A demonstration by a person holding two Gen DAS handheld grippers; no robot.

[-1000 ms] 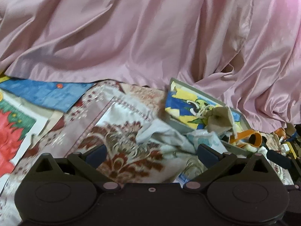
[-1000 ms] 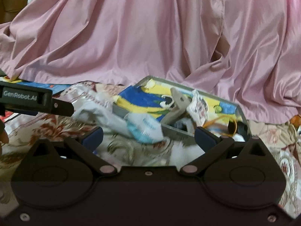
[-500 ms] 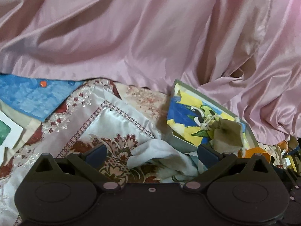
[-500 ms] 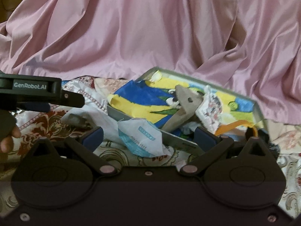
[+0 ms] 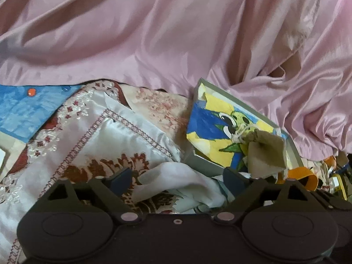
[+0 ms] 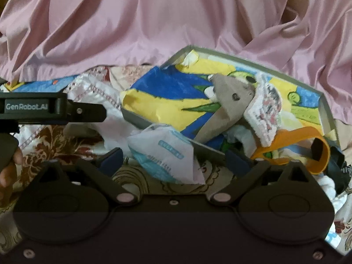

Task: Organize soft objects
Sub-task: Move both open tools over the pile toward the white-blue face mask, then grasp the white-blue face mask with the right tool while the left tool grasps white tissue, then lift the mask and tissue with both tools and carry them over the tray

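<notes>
left claw [image 5: 178,179] closing over white cloth [image 5: 176,180] | tray edge [image 5: 202,165] beside

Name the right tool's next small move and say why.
Probably ease the right tool forward and finish closing on the white and blue packet. The packet lies between its closing jaws, spilling over the grey tray's rim, and the pads do not yet press on it.
</notes>
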